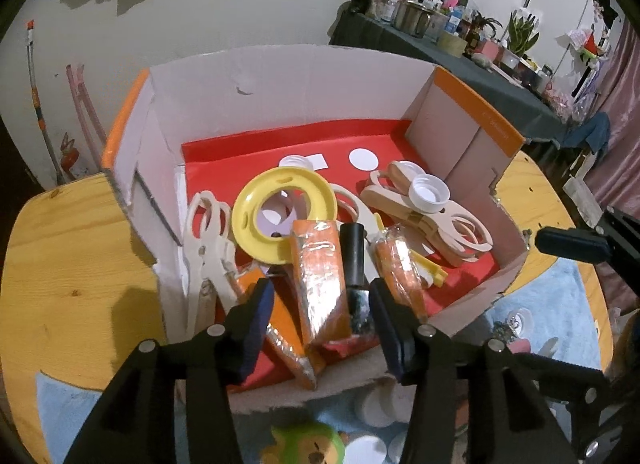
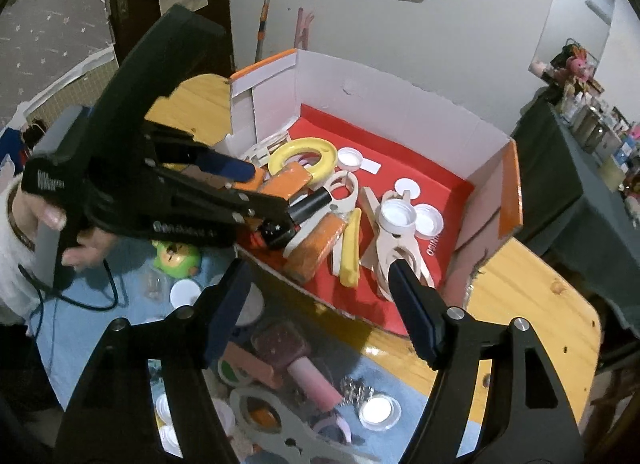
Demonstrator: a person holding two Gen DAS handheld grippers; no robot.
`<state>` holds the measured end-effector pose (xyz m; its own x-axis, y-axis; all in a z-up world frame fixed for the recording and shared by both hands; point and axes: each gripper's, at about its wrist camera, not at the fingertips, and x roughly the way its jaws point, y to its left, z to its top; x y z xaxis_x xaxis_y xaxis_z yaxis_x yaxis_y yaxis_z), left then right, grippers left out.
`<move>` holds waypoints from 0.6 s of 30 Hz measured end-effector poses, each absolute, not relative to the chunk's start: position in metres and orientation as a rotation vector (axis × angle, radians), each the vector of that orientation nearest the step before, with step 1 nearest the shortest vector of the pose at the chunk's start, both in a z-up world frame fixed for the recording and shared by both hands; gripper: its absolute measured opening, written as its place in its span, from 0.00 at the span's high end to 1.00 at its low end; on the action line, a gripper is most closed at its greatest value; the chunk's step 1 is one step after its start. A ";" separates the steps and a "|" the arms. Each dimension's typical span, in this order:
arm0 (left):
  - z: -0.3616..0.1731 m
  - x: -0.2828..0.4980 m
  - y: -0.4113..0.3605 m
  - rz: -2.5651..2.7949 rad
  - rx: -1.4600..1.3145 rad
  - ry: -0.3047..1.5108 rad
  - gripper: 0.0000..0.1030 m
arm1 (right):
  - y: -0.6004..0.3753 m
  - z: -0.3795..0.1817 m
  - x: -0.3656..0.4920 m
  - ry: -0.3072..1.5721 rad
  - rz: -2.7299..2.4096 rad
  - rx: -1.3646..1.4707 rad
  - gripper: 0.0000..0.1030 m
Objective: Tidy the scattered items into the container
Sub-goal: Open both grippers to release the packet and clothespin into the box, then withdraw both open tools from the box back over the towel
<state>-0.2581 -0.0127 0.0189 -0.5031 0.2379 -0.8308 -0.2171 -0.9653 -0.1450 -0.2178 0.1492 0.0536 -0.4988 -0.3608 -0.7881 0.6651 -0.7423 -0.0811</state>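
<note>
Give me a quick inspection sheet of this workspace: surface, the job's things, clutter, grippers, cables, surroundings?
Surface: wooden table with a blue mat.
Job's things: cardboard box, red inside, holds a yellow ring, orange packets, wooden tongs, white caps.
Clutter: caps, pink roll, green toy lie on the mat.
Grippers: left gripper open over the packets; right gripper open, empty, at the box's near wall.
Cables: black cable below the left handle.
Surroundings: crowded side table, white wall.
</note>
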 end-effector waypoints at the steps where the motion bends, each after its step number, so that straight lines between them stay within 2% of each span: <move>1: 0.021 -0.256 -0.014 2.518 -1.392 -0.033 0.48 | 0.150 0.055 -0.215 0.514 -2.242 1.050 0.32; 9: 0.040 -0.218 -0.017 2.517 -1.329 0.004 0.43 | 0.158 0.062 -0.161 0.649 -2.255 0.996 0.32; 18: 0.046 -0.168 -0.025 2.507 -1.291 0.040 0.40 | 0.163 0.051 -0.105 0.700 -2.226 0.986 0.31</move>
